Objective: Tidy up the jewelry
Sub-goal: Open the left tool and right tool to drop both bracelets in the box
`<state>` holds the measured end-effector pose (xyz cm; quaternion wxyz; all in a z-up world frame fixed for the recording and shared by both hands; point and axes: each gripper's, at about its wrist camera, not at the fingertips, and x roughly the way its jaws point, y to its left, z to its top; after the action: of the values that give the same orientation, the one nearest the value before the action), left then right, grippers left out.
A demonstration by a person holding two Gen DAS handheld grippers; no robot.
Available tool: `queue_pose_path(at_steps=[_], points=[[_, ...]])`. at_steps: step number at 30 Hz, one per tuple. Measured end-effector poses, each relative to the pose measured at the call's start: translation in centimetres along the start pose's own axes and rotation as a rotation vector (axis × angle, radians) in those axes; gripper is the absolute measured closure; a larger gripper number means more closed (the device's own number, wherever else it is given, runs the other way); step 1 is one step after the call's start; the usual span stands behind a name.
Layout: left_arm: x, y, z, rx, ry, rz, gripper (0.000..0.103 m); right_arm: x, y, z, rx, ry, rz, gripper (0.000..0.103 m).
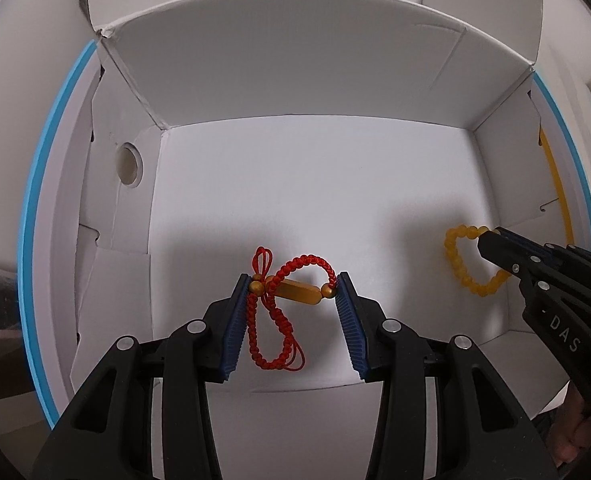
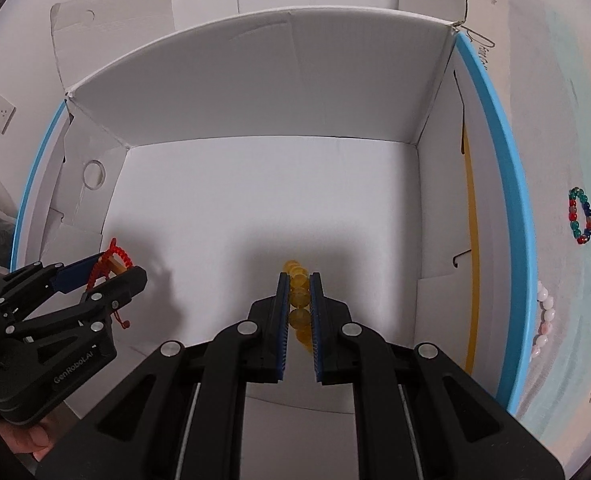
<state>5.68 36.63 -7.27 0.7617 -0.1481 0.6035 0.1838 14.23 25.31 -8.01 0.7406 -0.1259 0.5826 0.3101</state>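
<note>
Both grippers reach into an open white cardboard box [image 1: 295,60], each carrying one bracelet — the depositing step of the sorting task, judged from how things lie.

Left gripper [image 1: 295,284]: jaws moderately wide, spanned by the red braided cord bracelet [image 1: 271,320]. Its gold barrel bead [image 1: 297,291] and the small round beads at either end sit between the blue ribbed pads [image 1: 235,320], touching both pad tips; the rest of the cord hangs in a loop below. The bracelet thus appears pinched end to end, low over the box floor, toward the left near side. Whether the dangling loop already touches the floor cannot be told.

Right gripper [image 2: 298,280]: jaws narrow, closed on the yellow bead bracelet [image 2: 297,300], whose beads stand in a line between the pads. In the left wrist view the same bracelet [image 1: 471,264] hangs as an open ring from the fingertips near the box's right wall.

Outside the box, on the table to the right, lie a multicoloured bead bracelet [image 2: 581,216] and a pale pink-and-white bead bracelet [image 2: 543,316] — apparently not yet sorted.

Next move, as a judgement: each gripper should lower until its bracelet rests on the floor, then open and lift straight up. The cord's loose loop could catch on a ribbed pad; the two pieces should land well apart.
</note>
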Motion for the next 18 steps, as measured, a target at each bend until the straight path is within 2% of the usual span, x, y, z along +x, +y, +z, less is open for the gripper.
queue_pose_path(at_steps=[2, 3, 4, 7, 10, 12, 15, 18], points=[[-0.1, -0.1, 0.0, 0.001, 0.001, 0.002, 0.059, -0.2, 0.2, 0.1, 0.003, -0.009, -0.008, 0.091], [-0.3, 0.3, 0.1, 0.003, -0.005, 0.005, 0.059, -0.4, 0.3, 0.1, 0.002, -0.016, -0.006, 0.083], [-0.4, 0.1, 0.1, 0.005, -0.009, 0.012, 0.058, -0.6, 0.4, 0.0, -0.003, -0.024, -0.005, 0.068], [-0.8, 0.1, 0.1, -0.004, -0.024, 0.016, 0.043, -1.7, 0.8, -0.2, -0.021, -0.06, 0.0, 0.053], [-1.8, -0.2, -0.1, -0.002, -0.059, 0.02, 0.032, -2.8, 1.3, -0.6, -0.035, -0.085, 0.019, 0.044], [-2.6, -0.4, -0.2, 0.001, -0.085, 0.024, 0.027, -3.9, 1.4, -0.8, -0.043, -0.11, 0.016, 0.041], [-3.7, 0.0, -0.4, -0.022, -0.115, 0.019, 0.019, -5.6, 1.6, -1.6, -0.06, -0.16, 0.016, 0.027], [-5.5, 0.4, -0.3, -0.038, -0.142, 0.012, 0.014, -7.0, 2.0, -1.9, -0.079, -0.196, 0.007, 0.019]])
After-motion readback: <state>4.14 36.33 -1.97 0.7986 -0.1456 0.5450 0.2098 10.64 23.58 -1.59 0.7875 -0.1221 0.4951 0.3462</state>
